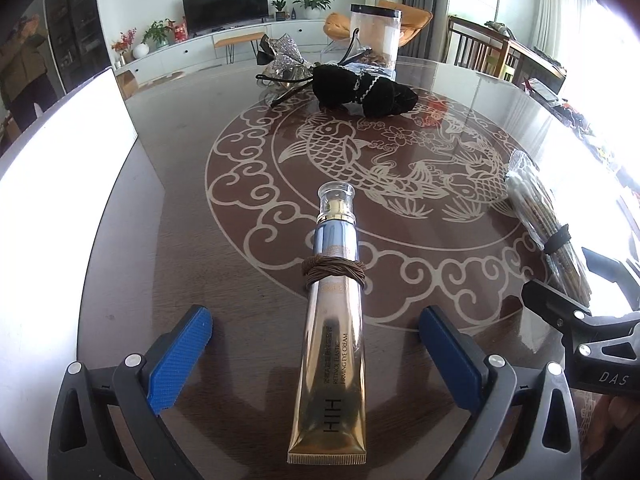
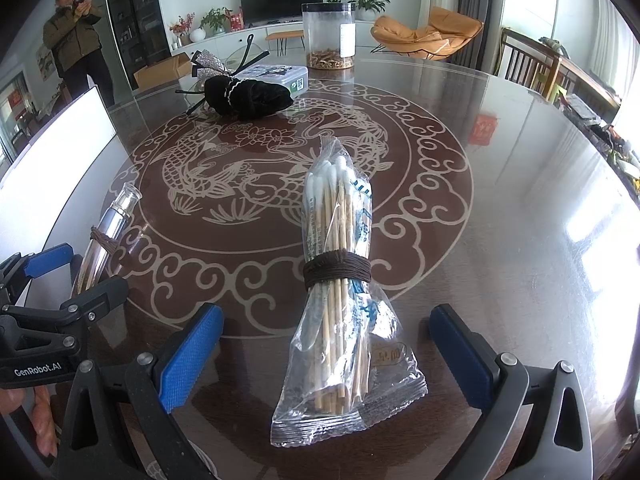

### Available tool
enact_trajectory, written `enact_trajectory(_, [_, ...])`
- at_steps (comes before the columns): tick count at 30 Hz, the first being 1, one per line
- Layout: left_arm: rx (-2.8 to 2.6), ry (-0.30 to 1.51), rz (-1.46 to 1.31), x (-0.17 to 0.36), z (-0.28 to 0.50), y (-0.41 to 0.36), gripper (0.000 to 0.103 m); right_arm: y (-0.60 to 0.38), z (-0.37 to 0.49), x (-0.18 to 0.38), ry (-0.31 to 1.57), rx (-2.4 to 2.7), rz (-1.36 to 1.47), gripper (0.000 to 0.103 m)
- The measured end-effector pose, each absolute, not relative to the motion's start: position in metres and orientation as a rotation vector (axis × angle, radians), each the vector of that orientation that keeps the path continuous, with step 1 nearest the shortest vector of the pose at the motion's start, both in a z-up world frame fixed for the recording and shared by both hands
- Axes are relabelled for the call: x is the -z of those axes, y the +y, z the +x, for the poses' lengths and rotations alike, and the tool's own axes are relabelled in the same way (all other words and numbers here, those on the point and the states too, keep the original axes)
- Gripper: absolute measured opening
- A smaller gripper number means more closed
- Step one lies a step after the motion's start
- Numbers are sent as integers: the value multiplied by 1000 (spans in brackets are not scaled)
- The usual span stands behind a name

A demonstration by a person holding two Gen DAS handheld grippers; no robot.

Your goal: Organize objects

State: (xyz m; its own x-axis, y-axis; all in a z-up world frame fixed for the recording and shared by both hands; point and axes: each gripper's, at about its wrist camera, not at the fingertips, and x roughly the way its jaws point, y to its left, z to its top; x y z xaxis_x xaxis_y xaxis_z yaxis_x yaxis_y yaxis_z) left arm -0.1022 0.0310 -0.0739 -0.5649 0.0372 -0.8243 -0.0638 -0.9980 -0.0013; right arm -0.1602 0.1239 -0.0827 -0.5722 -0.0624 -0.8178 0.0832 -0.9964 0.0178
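A gold eye-cream tube (image 1: 330, 344) with a brown hair tie (image 1: 334, 274) wound round it lies on the round table (image 1: 192, 200), between the wide-open jaws of my left gripper (image 1: 316, 334). A plastic bag of cotton swabs (image 2: 340, 280) bound by a brown hair tie (image 2: 337, 270) lies between the wide-open jaws of my right gripper (image 2: 326, 340). Neither gripper touches its object. The tube also shows at the left of the right wrist view (image 2: 106, 236), and the swab bag at the right of the left wrist view (image 1: 540, 216).
At the far side lie a black velvet scrunchie (image 1: 360, 90), a glittery bow and black hair clips (image 1: 282, 60), a flat tin (image 2: 276, 76) and a clear jar (image 2: 329, 36). A white board (image 1: 60, 184) stands at the left. A person (image 2: 78, 40) stands beyond.
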Motion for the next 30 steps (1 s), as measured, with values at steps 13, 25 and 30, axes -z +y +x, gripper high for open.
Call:
enact_trajectory(13, [-2730,43,-1436,75,-102,31,103,122,-161,83,65,2711,1419,103])
enact_trajectory(25, [-2732,43,-1436,76,-102,32,103,122,-160,83,71,2708,1419,103])
enact_trajectory(30, [-2732,43,-1436,76,-102,32,103,122,-161,83,72,2707,1418,103])
